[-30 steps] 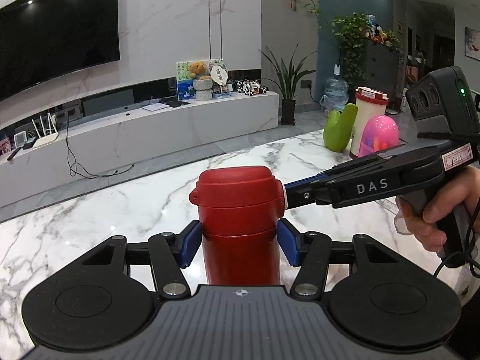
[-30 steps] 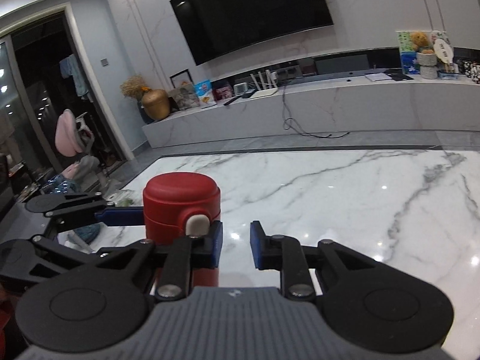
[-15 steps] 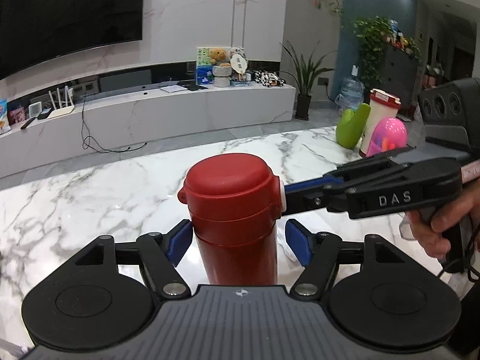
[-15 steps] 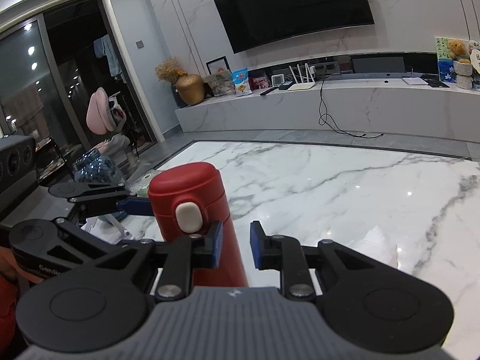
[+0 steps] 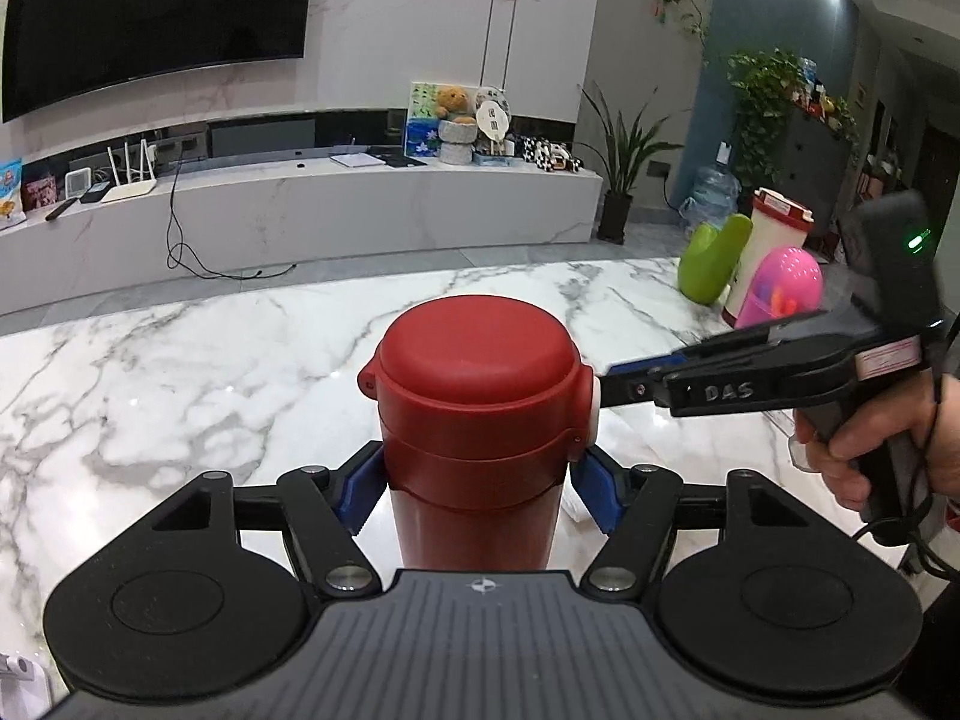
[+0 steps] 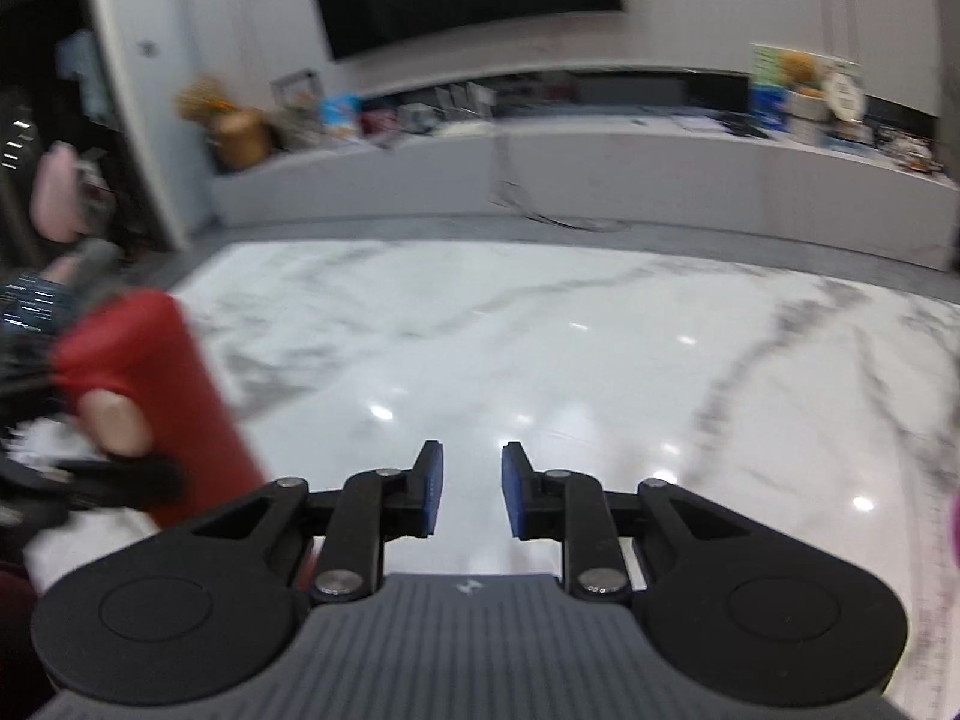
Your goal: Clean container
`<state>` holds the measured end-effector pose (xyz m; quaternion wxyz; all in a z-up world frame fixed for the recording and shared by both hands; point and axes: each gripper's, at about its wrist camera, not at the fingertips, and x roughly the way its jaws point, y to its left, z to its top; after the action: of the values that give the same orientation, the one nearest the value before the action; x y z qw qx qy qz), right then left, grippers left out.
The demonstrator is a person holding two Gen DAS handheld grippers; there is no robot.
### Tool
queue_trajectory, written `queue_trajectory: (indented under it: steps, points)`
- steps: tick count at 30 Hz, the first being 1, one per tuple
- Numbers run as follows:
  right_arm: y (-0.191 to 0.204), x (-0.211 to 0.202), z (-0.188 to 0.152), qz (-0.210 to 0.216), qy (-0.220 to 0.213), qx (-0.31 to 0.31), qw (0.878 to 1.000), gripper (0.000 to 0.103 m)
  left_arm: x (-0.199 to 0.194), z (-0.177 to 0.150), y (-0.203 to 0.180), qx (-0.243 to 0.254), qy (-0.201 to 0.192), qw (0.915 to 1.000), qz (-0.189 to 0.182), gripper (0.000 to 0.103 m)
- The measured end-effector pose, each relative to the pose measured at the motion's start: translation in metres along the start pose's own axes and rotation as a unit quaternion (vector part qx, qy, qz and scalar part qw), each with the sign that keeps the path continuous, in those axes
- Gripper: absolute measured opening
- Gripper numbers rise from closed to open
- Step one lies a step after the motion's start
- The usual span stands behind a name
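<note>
Left tongs (image 5: 477, 492) sit around the red flask (image 5: 474, 420), one blue pad on each side of its body just under the lid band; the jaws are closing, and the pads look close against the red wall on both sides, though I cannot tell for sure whether they press on it. Upright on the white marble bench (image 5: 180, 372), the flask has its domed lid shut, and the pale push button on the lid's right side faces the other tool.

Seen from the left wrist, the right tongs (image 5: 618, 378) reach in from the right, the black arms marked DAS, the blue tip just beside that button. A hand (image 5: 870, 450) grips the tool's handle at the far right.

From the right wrist (the picture is badly smeared) the right tongs (image 6: 472, 489) stand apart and are opening, nothing but bare marble between the pads. There the flask (image 6: 156, 396) lies off to the left, clear of them.

At the bench's far right edge stand a green object (image 5: 711, 261), a pink egg-shaped thing (image 5: 783, 288) and a white canister (image 5: 771, 240).
</note>
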<state>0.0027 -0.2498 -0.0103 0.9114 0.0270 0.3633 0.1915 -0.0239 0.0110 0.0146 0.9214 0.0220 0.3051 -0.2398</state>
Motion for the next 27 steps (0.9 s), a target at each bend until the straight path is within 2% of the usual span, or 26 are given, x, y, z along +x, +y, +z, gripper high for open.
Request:
queue_trajectory:
  steps: [1, 2, 6, 15, 18, 20, 24, 27]
  points:
    - [-0.002, 0.003, -0.001, -0.01, 0.006, 0.0, 1.0, 0.041, 0.0, 0.001, -0.001, 0.003, -0.004, 1.0, 0.001, 0.065]
    - [-0.002, 0.006, -0.002, -0.018, 0.011, -0.002, 1.0, 0.045, 0.001, 0.002, -0.003, 0.006, -0.009, 0.9999, 0.001, 0.065]
    - [-0.003, 0.018, -0.01, -0.047, 0.038, -0.014, 0.998, 0.049, 0.009, 0.01, -0.008, 0.012, -0.026, 0.9996, -0.003, 0.065]
    - [-0.013, 0.04, -0.021, -0.048, 0.078, -0.014, 0.996, 0.051, 0.03, 0.01, -0.018, 0.034, -0.016, 0.9993, 0.004, 0.065]
    - [-0.013, 0.046, -0.023, -0.048, 0.085, -0.015, 0.995, 0.043, 0.03, 0.009, -0.02, 0.036, -0.013, 0.9993, 0.004, 0.065]
    - [-0.013, 0.048, -0.022, -0.048, 0.086, -0.012, 0.995, 0.028, 0.029, 0.008, -0.02, 0.038, -0.012, 0.9992, 0.003, 0.065]
    - [-0.015, 0.042, -0.019, -0.042, 0.071, 0.007, 0.997, 0.024, 0.027, 0.008, -0.017, 0.038, -0.008, 0.9993, -0.001, 0.065]
    - [-0.017, 0.021, -0.005, -0.009, 0.025, 0.033, 0.999, 0.023, 0.027, 0.008, -0.014, 0.028, -0.007, 0.9996, -0.001, 0.065]
